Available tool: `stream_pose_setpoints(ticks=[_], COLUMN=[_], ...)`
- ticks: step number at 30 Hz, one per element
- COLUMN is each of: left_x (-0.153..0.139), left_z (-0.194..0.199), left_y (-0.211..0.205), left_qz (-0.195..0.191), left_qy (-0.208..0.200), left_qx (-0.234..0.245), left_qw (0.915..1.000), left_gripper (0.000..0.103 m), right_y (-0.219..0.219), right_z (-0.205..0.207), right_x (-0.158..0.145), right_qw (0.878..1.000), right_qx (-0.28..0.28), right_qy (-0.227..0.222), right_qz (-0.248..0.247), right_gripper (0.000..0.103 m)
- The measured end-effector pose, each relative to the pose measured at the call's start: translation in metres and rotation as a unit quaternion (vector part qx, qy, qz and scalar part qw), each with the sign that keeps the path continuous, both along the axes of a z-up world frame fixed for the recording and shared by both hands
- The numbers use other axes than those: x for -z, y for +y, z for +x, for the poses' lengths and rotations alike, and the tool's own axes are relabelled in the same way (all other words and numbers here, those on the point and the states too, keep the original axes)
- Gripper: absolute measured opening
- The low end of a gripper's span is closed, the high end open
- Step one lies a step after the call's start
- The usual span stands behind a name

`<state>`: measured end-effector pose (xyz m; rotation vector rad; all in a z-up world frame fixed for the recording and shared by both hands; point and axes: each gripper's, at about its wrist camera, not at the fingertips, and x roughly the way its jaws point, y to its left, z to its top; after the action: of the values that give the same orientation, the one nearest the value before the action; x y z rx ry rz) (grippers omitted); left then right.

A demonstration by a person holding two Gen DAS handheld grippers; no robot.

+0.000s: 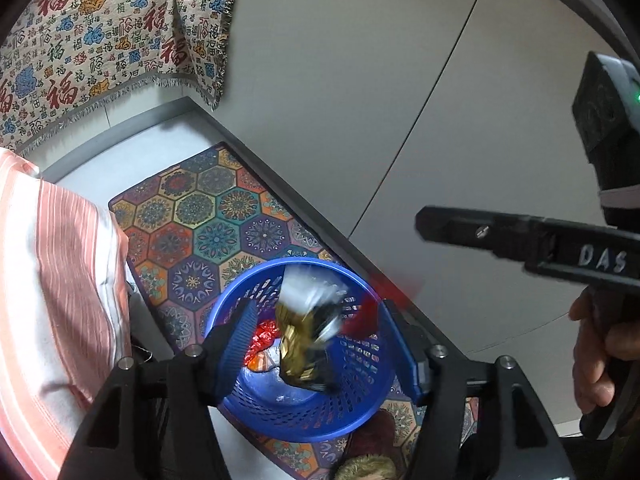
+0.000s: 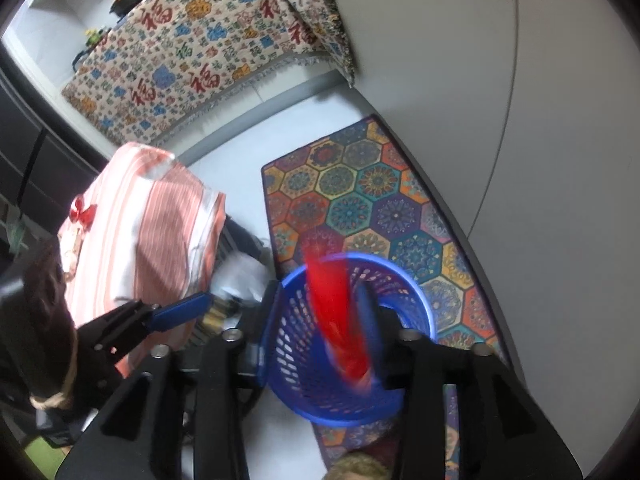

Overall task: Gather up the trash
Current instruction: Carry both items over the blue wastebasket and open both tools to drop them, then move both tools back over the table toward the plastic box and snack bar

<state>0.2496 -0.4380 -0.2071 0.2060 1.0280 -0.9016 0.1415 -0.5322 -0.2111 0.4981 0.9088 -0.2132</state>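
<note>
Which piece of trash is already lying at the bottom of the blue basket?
The crumpled red wrapper on the blue basket floor. The gold-and-black wrapper is blurred, mid-fall between the left gripper fingers.

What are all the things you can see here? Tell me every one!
basket: one, blue, on the rug
gold and black wrapper: one, blurred, over the basket
red wrapper: one, blurred, over the basket
red foil scrap: one, inside the basket
rug: one, many-coloured hexagons, on the floor
striped cloth: one, pink and white, beside the basket
patterned blanket: one, cream, at the back
left gripper: one, black, blue pads, open
right gripper: one, same, open
hand: one, holding the right gripper
</note>
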Motion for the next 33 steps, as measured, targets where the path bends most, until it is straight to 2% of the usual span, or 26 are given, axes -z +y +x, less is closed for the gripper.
stream_pose_setpoints(ticks=[3, 7, 11, 13, 15, 18, 21, 25, 30, 33], left_x=[-0.008, -0.032, -0.058, -0.071, -0.08, -0.083, -0.078, -0.068, -0.064, -0.063], left_z=[-0.002, -0.013, -0.025, -0.031, -0.037, -0.042, -0.051, -0.056, -0.055, -0.052], left_y=[0.008, 0.034, 0.066, 0.084, 0.1, 0.122, 0.154, 0.195, 0.261, 0.299], left_qz=[-0.01, -0.043, -0.074, -0.077, -0.066, -0.046, -0.019, 0.029, 0.016, 0.053], left_qy=[-0.007, -0.049, -0.078, -0.086, -0.088, -0.068, -0.075, -0.079, -0.064, -0.088], left_qx=[-0.011, -0.039, -0.062, -0.068, -0.076, -0.076, -0.105, -0.155, -0.196, -0.226], left_qw=[0.9999, 0.9971, 0.9922, 0.991, 0.991, 0.9937, 0.9914, 0.9843, 0.9785, 0.9688], left_gripper=[0.064, 0.064, 0.08, 0.08, 0.08, 0.08, 0.08, 0.087, 0.087, 0.087], right_y=[-0.002, 0.005, 0.016, 0.024, 0.035, 0.053, 0.078, 0.126, 0.193, 0.245], right_z=[-0.005, -0.009, -0.009, -0.007, -0.005, -0.004, -0.001, 0.014, 0.037, 0.057], right_x=[-0.007, -0.023, -0.037, -0.043, -0.051, -0.061, -0.07, -0.074, -0.068, -0.055], right_qw=[1.0, 0.999, 0.996, 0.994, 0.991, 0.987, 0.982, 0.973, 0.962, 0.955], right_qx=[0.008, 0.012, 0.014, 0.011, 0.004, -0.011, -0.032, -0.08, -0.152, -0.2], right_qy=[-0.011, -0.028, -0.046, -0.054, -0.066, -0.084, -0.107, -0.125, -0.143, -0.127], right_qz=[-0.009, -0.045, -0.079, -0.096, -0.116, -0.14, -0.155, -0.179, -0.176, -0.18], right_gripper=[0.044, 0.055, 0.071, 0.077, 0.079, 0.082, 0.087, 0.091, 0.093, 0.093])
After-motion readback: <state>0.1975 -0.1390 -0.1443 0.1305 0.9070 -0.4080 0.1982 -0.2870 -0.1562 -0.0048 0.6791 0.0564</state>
